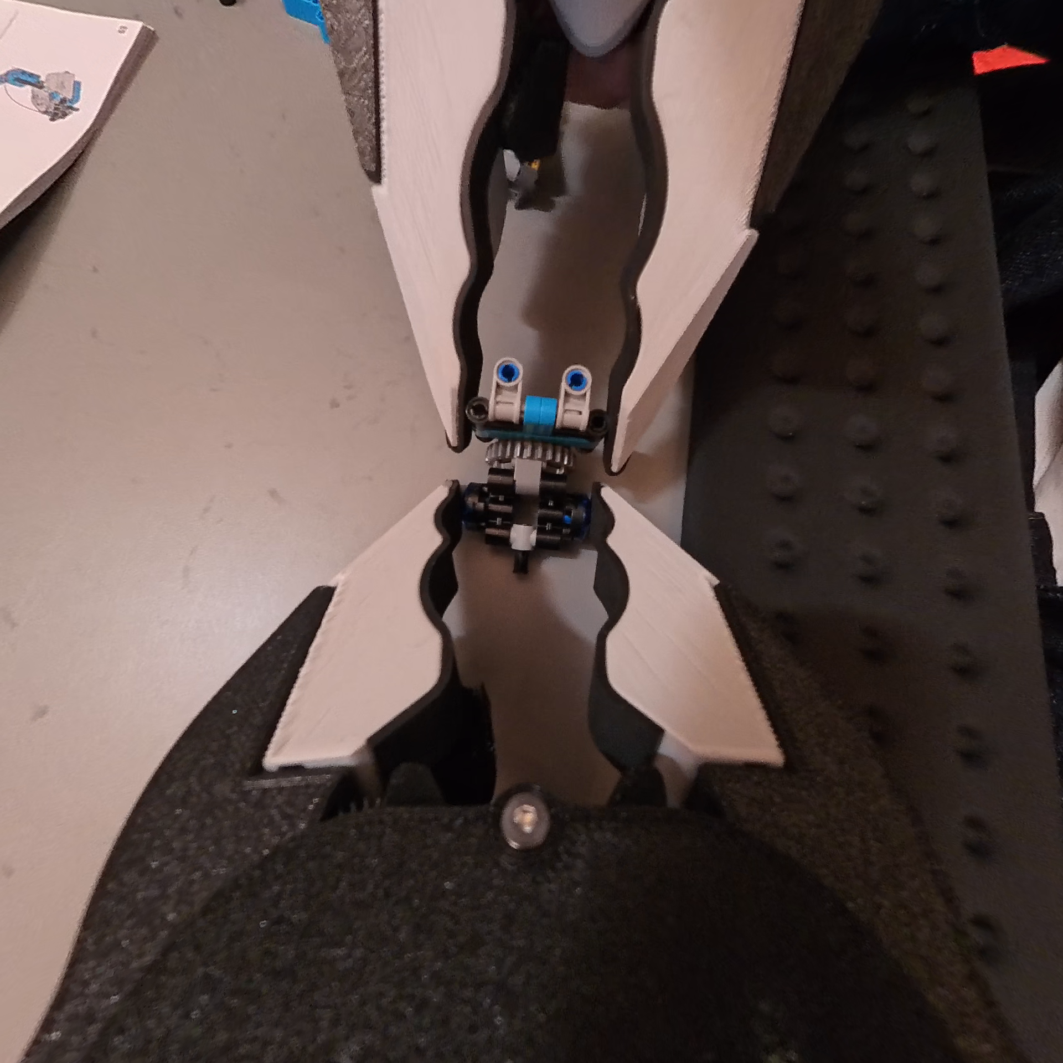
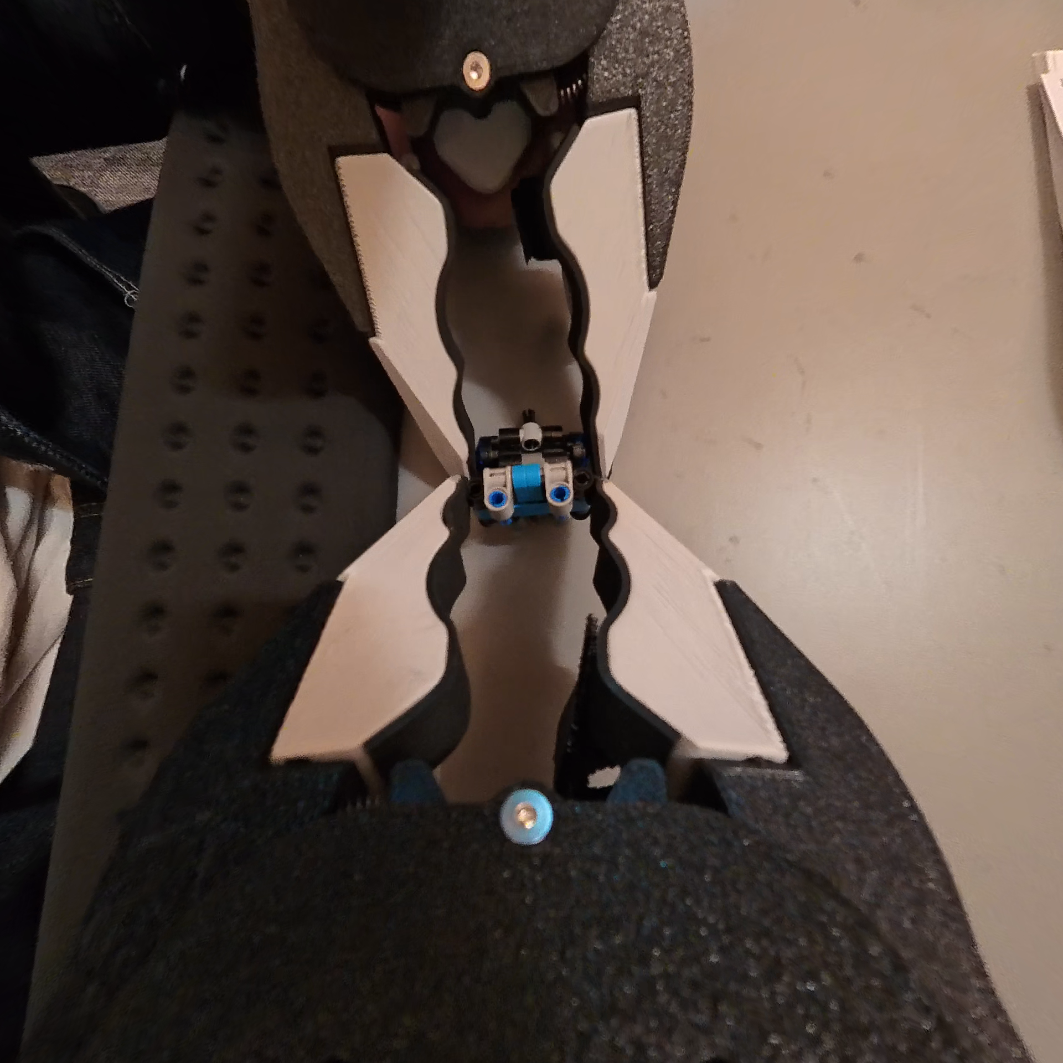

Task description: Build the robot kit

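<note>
Two grippers meet nose to nose over the bench (image 1: 172, 402), and between them sits one small brick model (image 1: 526, 460).

Left gripper (image 1: 524, 494) first: its white fingers (image 1: 368, 633) are closed in on the model's black lower end, the dark wavy pads pressing the blue-tipped pins on both sides. That is a firm hold on the model.

From the far side, the right gripper (image 1: 532, 448) comes in tip to tip. Its fingertips flank the model's upper bar, the part with two grey connectors, blue pins and a light-blue block. The left-side tip touches the bar's black end; the other sits just beside it.

Switch to the right wrist view: the same model (image 2: 528, 477) sits at the right gripper (image 2: 529, 494) tips, blue pins facing the camera. The pads hug its sides, so it looks pinched here too, though the contact on the right-hand side is hard to make out. The left gripper (image 2: 526, 454) holds the black end beyond.

So the model hangs in the air between both tools, near the bench's edge, where a dark grey studded mat (image 1: 863, 402) lies.

Off toward the bench's far left corner lies a booklet (image 1: 52, 103) with a printed picture. A blue part (image 1: 305, 17) peeks in at the top edge of the left wrist view. Dark denim fabric (image 2: 57, 287) shows past the mat.
</note>
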Motion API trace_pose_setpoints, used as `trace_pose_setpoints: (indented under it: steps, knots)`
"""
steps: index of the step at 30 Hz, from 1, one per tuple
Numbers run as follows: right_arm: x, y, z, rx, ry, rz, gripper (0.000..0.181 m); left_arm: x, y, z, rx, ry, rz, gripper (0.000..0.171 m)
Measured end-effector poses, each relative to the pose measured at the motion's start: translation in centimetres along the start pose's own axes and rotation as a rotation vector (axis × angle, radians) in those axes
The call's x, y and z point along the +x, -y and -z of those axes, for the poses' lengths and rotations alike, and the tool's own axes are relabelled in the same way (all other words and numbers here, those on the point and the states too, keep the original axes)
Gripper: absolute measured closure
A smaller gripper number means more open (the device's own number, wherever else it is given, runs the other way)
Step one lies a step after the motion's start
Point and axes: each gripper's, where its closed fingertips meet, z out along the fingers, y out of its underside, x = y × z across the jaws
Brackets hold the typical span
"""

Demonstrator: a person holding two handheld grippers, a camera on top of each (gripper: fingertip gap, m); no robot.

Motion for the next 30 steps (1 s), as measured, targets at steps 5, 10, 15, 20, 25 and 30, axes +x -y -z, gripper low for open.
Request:
trace_pose_setpoints:
  steps: [5,10,15,20,25,30]
  knots:
    - [0.0,0.3,-0.1,0.076,-0.050,0.010,0.139,0.0,-0.1,0.0,-0.008,0.006,-0.004,0.127]
    - [0.0,0.5,-0.1,0.096,-0.070,0.001,0.138,0.1,-0.1,0.1,-0.008,-0.002,-0.011,0.127]
    - [0.0,0.1,-0.4,0.078,-0.083,0.008,0.129,-0.1,-0.1,0.1,-0.005,0.067,-0.090,0.127]
    - [0.3,1.2,1.1,0.171,-0.104,-0.042,0.120,-0.7,0.1,0.3,0.005,0.122,-0.116,0.127]
    - [0.8,0.3,1.8,0.177,-0.117,-0.112,0.121,-0.7,0.0,0.2,0.002,0.120,-0.114,0.127]
    - [-1.5,-1.4,2.7,0.127,-0.071,-0.065,0.130,-0.7,0.0,0.2,0.002,0.119,-0.110,0.127]
